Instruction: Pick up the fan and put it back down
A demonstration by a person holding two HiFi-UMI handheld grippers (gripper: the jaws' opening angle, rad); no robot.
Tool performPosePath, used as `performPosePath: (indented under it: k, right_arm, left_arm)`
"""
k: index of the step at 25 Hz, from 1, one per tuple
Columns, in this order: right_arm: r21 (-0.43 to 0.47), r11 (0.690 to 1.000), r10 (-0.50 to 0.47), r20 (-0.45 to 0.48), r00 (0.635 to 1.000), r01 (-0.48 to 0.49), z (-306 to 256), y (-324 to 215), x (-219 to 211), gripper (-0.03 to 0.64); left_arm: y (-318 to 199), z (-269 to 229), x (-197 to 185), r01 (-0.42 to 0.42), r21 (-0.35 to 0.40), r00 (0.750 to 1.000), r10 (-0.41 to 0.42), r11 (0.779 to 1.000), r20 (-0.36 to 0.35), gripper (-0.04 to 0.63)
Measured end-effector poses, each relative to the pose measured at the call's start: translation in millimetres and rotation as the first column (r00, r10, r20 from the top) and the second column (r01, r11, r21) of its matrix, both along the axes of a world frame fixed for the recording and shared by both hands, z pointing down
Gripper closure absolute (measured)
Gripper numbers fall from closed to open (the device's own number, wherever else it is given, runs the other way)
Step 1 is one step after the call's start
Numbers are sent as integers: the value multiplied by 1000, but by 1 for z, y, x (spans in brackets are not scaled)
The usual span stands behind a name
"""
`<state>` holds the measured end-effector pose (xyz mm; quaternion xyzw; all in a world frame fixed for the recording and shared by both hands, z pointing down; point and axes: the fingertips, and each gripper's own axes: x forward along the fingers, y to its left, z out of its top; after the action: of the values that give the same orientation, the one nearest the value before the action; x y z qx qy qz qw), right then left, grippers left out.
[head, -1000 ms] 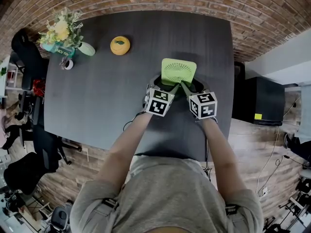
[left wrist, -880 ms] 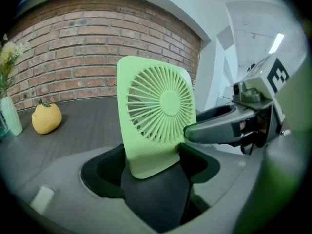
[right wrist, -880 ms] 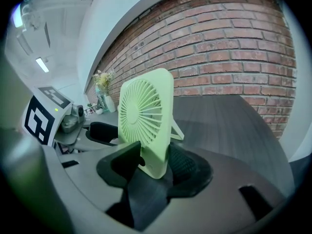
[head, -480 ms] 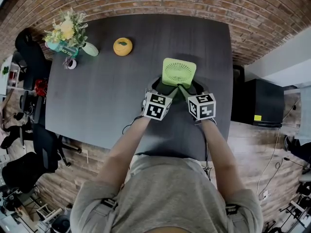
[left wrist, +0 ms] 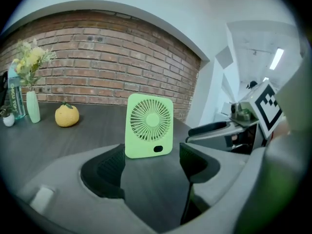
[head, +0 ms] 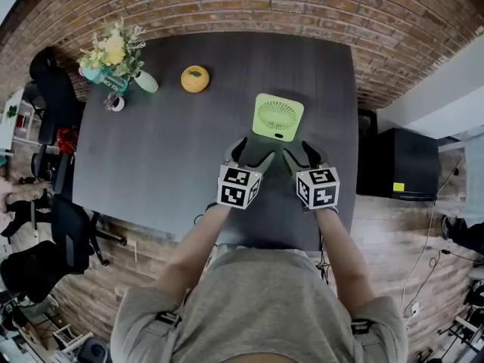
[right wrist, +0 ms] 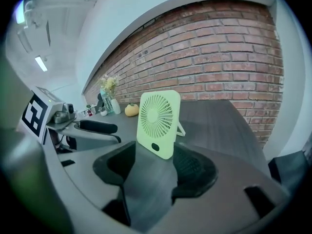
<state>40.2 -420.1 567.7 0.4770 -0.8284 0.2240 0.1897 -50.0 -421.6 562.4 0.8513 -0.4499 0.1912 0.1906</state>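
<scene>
Evidently the release had just happened. A second earlier, in the head view, both tools sat tight against the near lower corners of the fan (head: 277, 117); half a second earlier they were only starting to come away from it. At this moment the left hand-held gripper (head: 252, 154) and the right hand-held gripper (head: 302, 154) had drawn back toward the person, and a strip of bare table (head: 166, 150) lay between their tips and the fan.

The left hand-held gripper (left wrist: 151, 162) had its jaws spread, with only dark tabletop between them; the fan (left wrist: 148, 126) stood beyond the tips, untouched. The right hand-held gripper (right wrist: 153, 167) had just been opening its jaws, and they too stood wide with nothing in the gap. In its view the fan (right wrist: 158, 123) was upright on the table, leaning slightly back on its wire stand (right wrist: 181, 128), grille facing the person.

The fan sat a little farther from the person's edge of the table than the tools, on the right half of the tabletop, well apart from the orange (head: 195, 79).

Judging from that, the put-down seemed done: the fan rested on its own, steady, and neither tool bore on it. What seemed left was only to finish backing away without brushing it.
</scene>
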Motion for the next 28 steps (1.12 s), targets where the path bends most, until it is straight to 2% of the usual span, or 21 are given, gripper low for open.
performPosePath:
  k: [5,13,17,21,24,28]
  right_arm:
    - [21,1000,-8,65,998,7,-15,30,-9,392]
    - [28,999,32,141,989,-37,-27,87,-33,510]
    - [61,998,24,164,986,-34,-42,123,-51,538]
    - [90,995,31,183,983,-48,-55,163,-66,561]
    - [110,992,34,184,982,-55,-62,193,-75,575]
    - [132,990,29,185,982,-54,-71,234,-89,589]
  left_arm:
    - [24,-11,-8,7,1,1000,-7,1000,-28,245]
    - [81,-32,-37,36,22,996,-34,999,-81,253]
    - [118,-35,-54,59,30,996,-57,998,-72,345]
    - [158,-42,-71,71,44,994,-67,997,-83,391]
    - [187,-51,-84,82,72,994,-76,994,-81,463]
    - [226,-60,-101,90,93,993,-82,992,-87,496]
